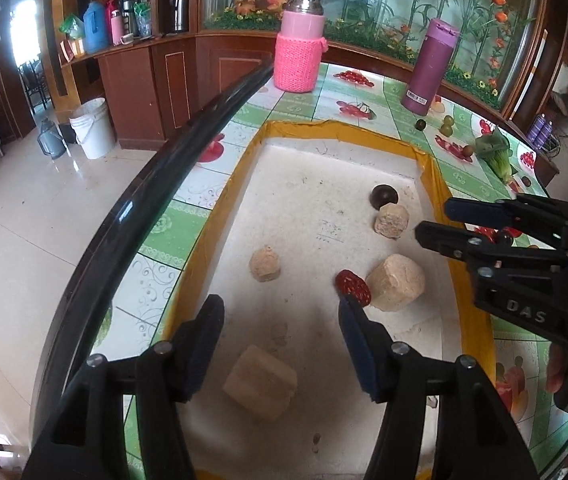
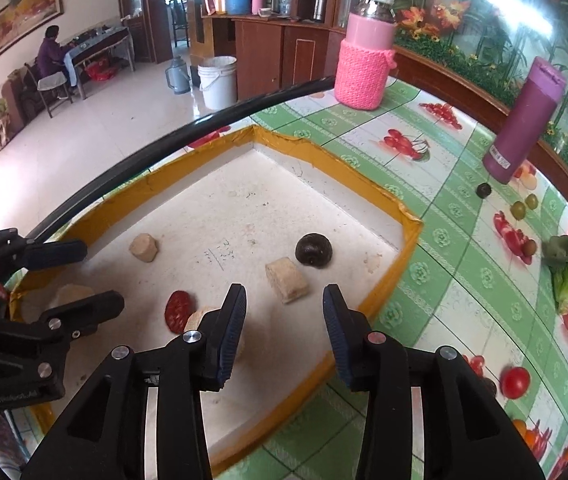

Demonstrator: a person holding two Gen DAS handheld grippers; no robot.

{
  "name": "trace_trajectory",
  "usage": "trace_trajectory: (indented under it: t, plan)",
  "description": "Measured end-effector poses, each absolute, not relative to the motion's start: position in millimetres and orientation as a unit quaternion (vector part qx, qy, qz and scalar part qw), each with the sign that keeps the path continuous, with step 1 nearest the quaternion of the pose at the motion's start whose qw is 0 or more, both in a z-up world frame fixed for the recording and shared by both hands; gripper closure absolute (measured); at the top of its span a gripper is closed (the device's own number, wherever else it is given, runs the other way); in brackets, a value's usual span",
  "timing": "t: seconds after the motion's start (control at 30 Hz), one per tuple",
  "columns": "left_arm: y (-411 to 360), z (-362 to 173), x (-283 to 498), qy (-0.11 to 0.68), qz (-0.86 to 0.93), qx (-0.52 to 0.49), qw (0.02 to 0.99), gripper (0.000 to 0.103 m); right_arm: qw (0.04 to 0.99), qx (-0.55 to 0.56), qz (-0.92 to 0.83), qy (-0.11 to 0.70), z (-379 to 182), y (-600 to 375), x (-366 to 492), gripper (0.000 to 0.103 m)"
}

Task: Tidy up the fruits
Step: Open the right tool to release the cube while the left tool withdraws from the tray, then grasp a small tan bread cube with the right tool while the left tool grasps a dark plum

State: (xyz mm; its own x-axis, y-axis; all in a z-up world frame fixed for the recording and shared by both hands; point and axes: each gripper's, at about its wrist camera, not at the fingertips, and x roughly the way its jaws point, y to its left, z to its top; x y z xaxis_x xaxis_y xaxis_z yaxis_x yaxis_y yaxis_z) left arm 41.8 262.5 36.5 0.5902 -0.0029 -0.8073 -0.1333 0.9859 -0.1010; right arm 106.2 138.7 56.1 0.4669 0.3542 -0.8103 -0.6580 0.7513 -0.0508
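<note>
Fruits (image 1: 353, 293) in tray (image 1: 464, 280); both hand-held grippers (image 1: 280, 340) (image 2: 284, 334) spread, empty, angled down.

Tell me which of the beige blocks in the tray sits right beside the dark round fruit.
The small beige block at the tray's far right end, almost touching the dark round fruit. The other three blocks lie farther off; the largest sits by the red slice.

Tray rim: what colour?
Yellow-orange tape on the tray rim; clearest in the right wrist view.
</note>
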Motion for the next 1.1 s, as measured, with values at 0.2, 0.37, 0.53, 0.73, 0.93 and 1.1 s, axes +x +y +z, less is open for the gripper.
trace_trajectory:
  t: [0.2, 0.37, 0.53, 0.73, 0.93, 1.1]
  plan:
    - [255, 46, 27, 0.441, 0.045, -0.06, 0.894, 0.034, 0.849, -0.156, 0.293, 0.412, 70, 109, 78, 0.053]
    - [241, 54, 14, 0.431, 0.04, -0.052, 0.9, 0.026, 0.854, -0.137, 0.279, 0.416, 72, 78, 54, 0.045]
    - [217, 63, 8, 0.422, 0.026, -0.039, 0.905, 0.019, 0.859, -0.116, 0.251, 0.43, 67, 38, 35, 0.038]
    - [176, 73, 8, 0.417, -0.008, -0.025, 0.908, 0.013, 0.866, -0.084, 0.208, 0.448, 58, -15, 19, 0.038]
    - [125, 78, 9, 0.419, -0.048, 0.007, 0.907, 0.011, 0.874, -0.033, 0.151, 0.461, 51, -83, 26, 0.038]
    - [92, 76, 9, 0.429, -0.072, 0.025, 0.9, 0.011, 0.874, 0.005, 0.129, 0.469, 45, -120, 50, 0.037]
